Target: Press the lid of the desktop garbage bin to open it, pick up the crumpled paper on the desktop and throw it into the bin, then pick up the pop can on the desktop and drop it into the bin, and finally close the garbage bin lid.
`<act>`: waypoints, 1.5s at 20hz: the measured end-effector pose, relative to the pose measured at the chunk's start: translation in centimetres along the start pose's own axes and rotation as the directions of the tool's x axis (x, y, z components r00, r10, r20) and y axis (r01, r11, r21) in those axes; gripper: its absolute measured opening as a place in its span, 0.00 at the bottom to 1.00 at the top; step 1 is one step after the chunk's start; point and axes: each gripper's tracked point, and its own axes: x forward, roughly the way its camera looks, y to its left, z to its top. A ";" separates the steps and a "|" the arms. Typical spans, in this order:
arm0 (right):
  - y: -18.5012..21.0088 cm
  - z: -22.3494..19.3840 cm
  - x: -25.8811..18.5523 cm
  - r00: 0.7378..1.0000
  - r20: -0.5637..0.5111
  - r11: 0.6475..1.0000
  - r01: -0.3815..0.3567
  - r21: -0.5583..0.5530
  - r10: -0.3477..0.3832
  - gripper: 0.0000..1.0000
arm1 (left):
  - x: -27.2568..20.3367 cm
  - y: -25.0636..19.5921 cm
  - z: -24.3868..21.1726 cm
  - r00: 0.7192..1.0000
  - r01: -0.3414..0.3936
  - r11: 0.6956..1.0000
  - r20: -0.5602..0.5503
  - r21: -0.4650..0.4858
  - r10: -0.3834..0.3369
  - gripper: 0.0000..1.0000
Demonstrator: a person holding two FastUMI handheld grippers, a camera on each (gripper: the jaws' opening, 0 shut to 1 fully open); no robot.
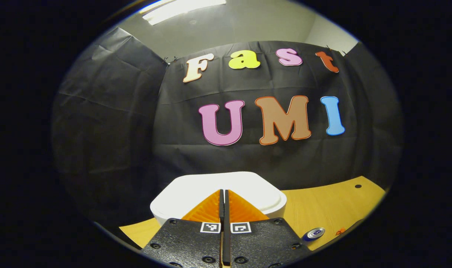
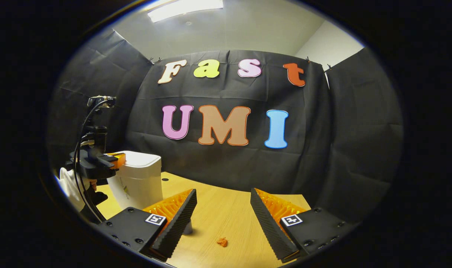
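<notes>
Counter (image 2: 226, 216): pale wood top, running back to the black cloth wall.
Garbage bin (image 2: 138, 178): white, lid down, standing on the counter's left part.
Pop can (image 1: 314, 233): lying on the wood, near the bin.
Crumpled paper (image 2: 222, 242): small orange scrap, apart from the bin.

bin (image 1: 248, 186) front hidden behind left tongs (image 1: 223, 197), pop can (image 1: 314, 233) cut by view's edge, crumpled paper (image 2: 222, 242) tiny
</notes>
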 end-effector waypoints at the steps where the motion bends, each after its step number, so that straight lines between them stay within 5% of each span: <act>1: -0.1 -0.2 0.0 1.000 -0.003 1.000 0.003 0.000 -0.003 0.96 | 0.0 0.1 0.2 1.000 -0.002 1.000 -0.008 0.020 0.002 0.00; 7: 0.2 -2.8 0.4 0.999 -0.050 1.000 -0.011 -0.013 0.010 0.96 | -0.4 1.1 6.1 0.995 0.006 0.997 0.096 -0.082 0.002 0.00; 11: -0.3 -4.2 1.3 0.999 -0.046 1.000 -0.014 -0.006 0.013 0.96 | -2.1 0.5 9.0 0.983 0.086 0.985 0.173 -0.152 -0.059 0.00; 18: -0.3 -10.9 5.4 0.983 -0.165 0.997 -0.080 0.023 0.083 0.96 | -6.8 0.9 9.4 0.973 0.117 0.990 0.207 -0.083 -0.098 0.00; 23: 0.2 -17.5 8.8 0.936 -0.329 0.992 -0.127 0.005 0.122 0.97 | -9.4 0.2 7.7 0.981 0.125 0.987 0.163 -0.103 -0.107 0.00; 26: 0.8 -21.8 9.7 0.880 -0.449 0.985 -0.175 0.003 0.158 0.97 | -10.8 -1.0 6.5 0.982 0.148 0.981 0.138 -0.122 -0.131 0.00; 27: 1.0 -23.0 9.9 0.857 -0.485 0.982 -0.190 0.019 0.175 0.97 | -11.0 -1.4 6.1 0.982 0.157 0.979 0.128 -0.127 -0.141 0.03; 30: 1.2 -25.3 10.9 0.811 -0.552 0.978 -0.207 0.039 0.194 1.00 | -11.5 -2.4 4.7 0.983 0.173 0.979 0.083 -0.110 -0.164 0.44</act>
